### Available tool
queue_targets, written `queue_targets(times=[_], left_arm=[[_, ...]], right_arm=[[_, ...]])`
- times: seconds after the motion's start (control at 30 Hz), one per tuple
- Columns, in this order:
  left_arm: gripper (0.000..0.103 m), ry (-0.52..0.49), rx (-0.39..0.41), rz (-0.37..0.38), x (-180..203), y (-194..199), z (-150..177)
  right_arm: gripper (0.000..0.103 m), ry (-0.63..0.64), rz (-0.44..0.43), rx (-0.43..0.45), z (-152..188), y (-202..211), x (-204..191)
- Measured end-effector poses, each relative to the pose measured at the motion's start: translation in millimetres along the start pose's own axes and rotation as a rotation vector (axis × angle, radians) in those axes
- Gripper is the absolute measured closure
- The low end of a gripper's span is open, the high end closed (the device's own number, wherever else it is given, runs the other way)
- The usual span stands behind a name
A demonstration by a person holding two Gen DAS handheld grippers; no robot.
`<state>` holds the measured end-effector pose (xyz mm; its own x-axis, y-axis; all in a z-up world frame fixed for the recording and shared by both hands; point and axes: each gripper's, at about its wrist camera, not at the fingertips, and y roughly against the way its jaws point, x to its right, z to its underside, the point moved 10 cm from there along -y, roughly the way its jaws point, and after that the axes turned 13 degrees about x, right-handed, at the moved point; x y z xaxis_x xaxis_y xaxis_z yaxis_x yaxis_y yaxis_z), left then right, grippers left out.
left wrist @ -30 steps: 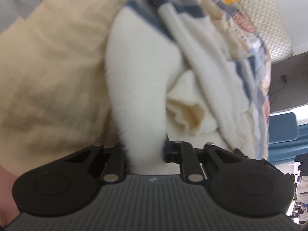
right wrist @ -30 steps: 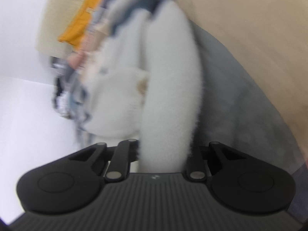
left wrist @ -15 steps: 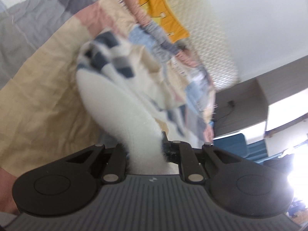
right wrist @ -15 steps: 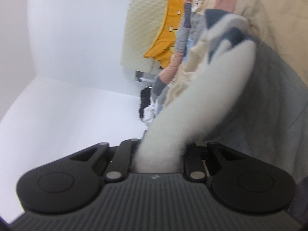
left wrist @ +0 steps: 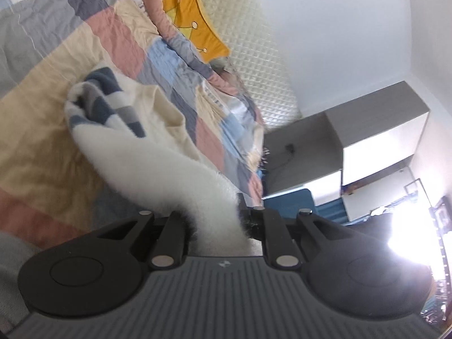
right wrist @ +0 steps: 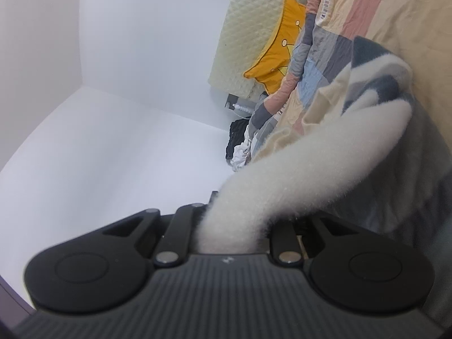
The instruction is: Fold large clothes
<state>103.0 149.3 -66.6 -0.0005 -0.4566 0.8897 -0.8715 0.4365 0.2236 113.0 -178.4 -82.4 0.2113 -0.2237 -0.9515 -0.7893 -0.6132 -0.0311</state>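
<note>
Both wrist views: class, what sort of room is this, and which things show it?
Most likely a bedroom: a patchwork quilt spread over a bed, a padded cream headboard against the wall, and a yellow crown-shaped cushion leaning on it.

Ahead of the fingers the fluffy garment (left wrist: 158, 158) drapes over the patchwork bed (left wrist: 42, 118) — no gap beneath; open air lies beside them, toward the white wall (right wrist: 127, 56).

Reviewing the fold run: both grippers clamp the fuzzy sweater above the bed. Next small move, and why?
Probably lift both a bit higher and spread apart. The left gripper and right gripper each pinch a white fuzzy edge of the sweater, but its striped part is bunched and rests on the patchwork quilt, so it is not hanging flat enough to fold.
</note>
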Motion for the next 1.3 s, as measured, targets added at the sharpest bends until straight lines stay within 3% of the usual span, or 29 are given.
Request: queue_targets(times=[0.2, 0.3, 0.57, 0.7, 1.0, 1.3], left_arm=[[0.087, -0.029, -0.012, 0.001, -3, 0, 12], [0.087, 0.027, 0.000, 0.024, -7, -16, 2], [0.087, 0.060, 0.133, 0.033, -1, -105, -59], [0.087, 0.075, 0.172, -0.030, -13, -159, -91], [0.087, 0.019, 0.168, -0.139, -93, -283, -144], [0.087, 0.044, 0.140, -0.192, -188, -352, -158]], right_arm=[[0.083, -0.050, 0.051, 0.031, 9, 11, 20], [0.083, -0.048, 0.064, 0.044, 0, -1, 22], [0.081, -0.091, 0.098, 0.102, -58, -69, 23], [0.081, -0.155, 0.224, 0.121, -92, -122, 48], [0.081, -0.138, 0.426, 0.061, -135, -239, 134], [0.081, -0.103, 0.429, 0.013, -141, -303, 220]])
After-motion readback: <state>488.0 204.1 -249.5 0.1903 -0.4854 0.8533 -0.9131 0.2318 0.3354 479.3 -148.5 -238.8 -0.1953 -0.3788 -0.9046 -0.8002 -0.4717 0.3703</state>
